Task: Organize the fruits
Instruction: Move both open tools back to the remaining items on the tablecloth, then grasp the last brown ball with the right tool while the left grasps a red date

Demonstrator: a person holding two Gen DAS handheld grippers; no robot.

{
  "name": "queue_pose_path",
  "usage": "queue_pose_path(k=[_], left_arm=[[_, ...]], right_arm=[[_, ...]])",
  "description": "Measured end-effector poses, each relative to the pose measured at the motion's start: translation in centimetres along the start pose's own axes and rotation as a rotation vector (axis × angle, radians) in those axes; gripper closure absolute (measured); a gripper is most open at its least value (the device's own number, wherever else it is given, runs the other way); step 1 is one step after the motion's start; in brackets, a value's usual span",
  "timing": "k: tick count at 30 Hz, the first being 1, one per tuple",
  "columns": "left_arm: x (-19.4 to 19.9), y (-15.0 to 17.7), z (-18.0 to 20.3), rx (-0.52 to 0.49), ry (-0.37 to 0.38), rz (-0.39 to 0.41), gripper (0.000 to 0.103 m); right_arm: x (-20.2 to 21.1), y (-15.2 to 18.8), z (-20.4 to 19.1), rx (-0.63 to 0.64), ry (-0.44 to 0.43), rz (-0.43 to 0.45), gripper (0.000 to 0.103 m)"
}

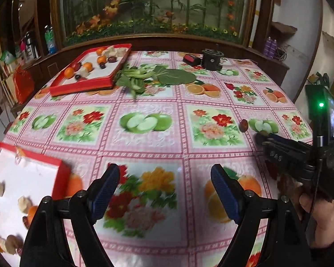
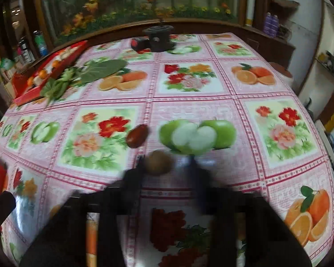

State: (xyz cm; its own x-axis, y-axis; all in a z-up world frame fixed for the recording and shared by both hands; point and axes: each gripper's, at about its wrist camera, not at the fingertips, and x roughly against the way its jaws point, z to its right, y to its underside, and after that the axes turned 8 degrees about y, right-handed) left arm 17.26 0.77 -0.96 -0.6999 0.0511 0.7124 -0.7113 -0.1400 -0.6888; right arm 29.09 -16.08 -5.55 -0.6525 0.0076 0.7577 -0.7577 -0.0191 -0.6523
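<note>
Brown round fruit (image 2: 159,162) between right gripper's (image 2: 167,166) fingers — blurred.

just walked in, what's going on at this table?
A person is sorting fruit with a handheld gripper in each hand. The right gripper is blurred with motion near a small brown fruit at its fingertips; whether it grips it is unclear. A dark red date lies loose on the tablecloth just beyond. The left gripper is open and empty over the cloth, beside a near red tray holding some pieces. A far red tray holds oranges, dates and pale chunks, with leafy greens beside it.
</note>
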Motion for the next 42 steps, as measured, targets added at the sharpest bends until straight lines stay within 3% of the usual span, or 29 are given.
queue_pose_path(k=[4,11,17,21,22,23,34,42], left_arm=[[-1.7,-0.8,1.7,-0.015,0.007,-0.007,0.021],[-5.3,-2.2,7.3,-0.129,0.082,-0.018,0.021],[-8.3,-3.8,10.1,-0.172,0.114,-0.022,0.029],[-10.8,-4.3,10.3,-0.153,0.111,-0.092,0.055],[-10.7,-4.5,10.3,-0.144,0.109,-0.078,0.078],[-10.8,-4.5,10.3,-0.15,0.094,-0.08,0.087],[-7.6,-1.7,8.9,-0.171,0.061,-0.091,0.088],[-3.0,1.6,4.8,-0.081,-0.016,-0.108,0.089]], right_arm=[[0.6,0.7,1.5,0.012,0.009,0.001,0.08],[1.6,1.1,6.1,-0.107,-0.015,0.025,0.08],[2.4,0.5,7.5,-0.143,-0.03,0.076,0.08],[2.2,0.3,8.0,-0.162,-0.048,0.073,0.08],[2.1,0.3,8.0,-0.16,-0.053,0.072,0.08],[2.1,0.3,7.9,-0.157,-0.058,0.071,0.08],[1.9,0.6,6.6,-0.099,-0.064,0.06,0.08],[2.2,2.2,3.3,-0.023,-0.066,-0.009,0.08]])
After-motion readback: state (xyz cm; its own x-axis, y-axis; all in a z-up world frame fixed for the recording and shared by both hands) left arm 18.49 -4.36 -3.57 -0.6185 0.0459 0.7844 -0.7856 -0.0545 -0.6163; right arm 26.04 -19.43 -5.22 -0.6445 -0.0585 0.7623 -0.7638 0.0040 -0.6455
